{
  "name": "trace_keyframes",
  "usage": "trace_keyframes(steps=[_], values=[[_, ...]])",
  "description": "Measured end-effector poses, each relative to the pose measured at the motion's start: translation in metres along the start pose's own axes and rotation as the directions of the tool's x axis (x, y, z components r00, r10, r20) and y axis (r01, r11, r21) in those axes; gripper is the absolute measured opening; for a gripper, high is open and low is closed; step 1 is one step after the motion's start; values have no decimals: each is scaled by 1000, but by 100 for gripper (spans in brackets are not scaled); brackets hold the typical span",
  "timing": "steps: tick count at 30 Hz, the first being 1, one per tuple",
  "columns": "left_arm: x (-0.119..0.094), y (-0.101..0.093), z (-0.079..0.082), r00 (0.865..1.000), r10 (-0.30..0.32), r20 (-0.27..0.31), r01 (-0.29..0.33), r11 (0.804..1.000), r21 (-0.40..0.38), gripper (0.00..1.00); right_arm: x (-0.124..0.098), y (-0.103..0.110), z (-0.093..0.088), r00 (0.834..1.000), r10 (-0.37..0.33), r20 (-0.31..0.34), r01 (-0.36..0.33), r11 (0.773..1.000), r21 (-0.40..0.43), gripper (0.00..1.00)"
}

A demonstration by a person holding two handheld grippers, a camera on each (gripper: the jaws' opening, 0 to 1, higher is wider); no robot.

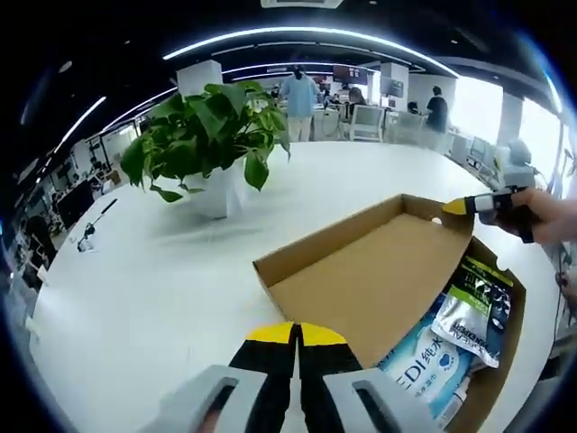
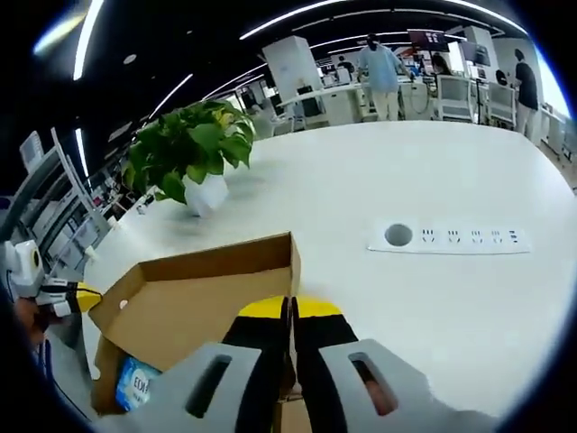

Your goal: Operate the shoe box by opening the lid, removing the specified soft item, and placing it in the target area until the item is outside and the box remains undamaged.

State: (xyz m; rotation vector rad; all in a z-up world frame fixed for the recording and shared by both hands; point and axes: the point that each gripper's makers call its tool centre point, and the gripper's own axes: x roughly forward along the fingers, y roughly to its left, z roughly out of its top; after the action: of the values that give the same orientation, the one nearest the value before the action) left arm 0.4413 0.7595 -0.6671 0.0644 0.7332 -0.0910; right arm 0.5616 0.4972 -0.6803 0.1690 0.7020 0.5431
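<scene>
Cardboard shoe box open on the white desk, soft packets lying inside.

We see the brown cardboard shoe box [image 1: 469, 397] on the round white desk [image 1: 162, 298] with its brown flap lid [image 1: 361, 271] swung up, both tools near its edges. Inside lie a blue-and-white soft plastic wipes packet [image 1: 424, 365] and, over it, a smaller green, black and silver foil pouch [image 1: 473, 307]; which one is the specified item we cannot tell. Both look light, limp and slick, so we judge a pinch on a sealed edge or corner safest, well clear of the thin cardboard walls. Our left tool [image 1: 296, 332] has its yellow-tipped jaws pressed together on nothing visible. Our right tool [image 2: 289, 307] has its jaws together at the lid's edge; whether cardboard sits between them we cannot tell.
</scene>
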Motion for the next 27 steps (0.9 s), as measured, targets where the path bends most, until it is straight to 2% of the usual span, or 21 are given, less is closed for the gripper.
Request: trace_keyframes(steps=[12,19,22,24,27], values=[[-6,-4,-4,1000,-17,-4,17,1000,-8,0,-5,3,-5,1000,-2,-12,3,999,49,1],[-20,-9,0,1000,-16,14,16,1000,-22,0,-17,1,-1,1000,-11,-23,11,1000,15,4],[-33,-17,10,998,-31,57,34,999,-42,0,-31,-5,0,999,-33,-29,32,999,-40,9],[-38,-22,11,997,-37,68,40,998,-50,0,-43,-8,3,999,-33,-13,33,999,-29,11],[-49,-33,17,994,-48,101,54,997,-54,0,-62,-12,10,999,-29,22,29,999,-16,8]])
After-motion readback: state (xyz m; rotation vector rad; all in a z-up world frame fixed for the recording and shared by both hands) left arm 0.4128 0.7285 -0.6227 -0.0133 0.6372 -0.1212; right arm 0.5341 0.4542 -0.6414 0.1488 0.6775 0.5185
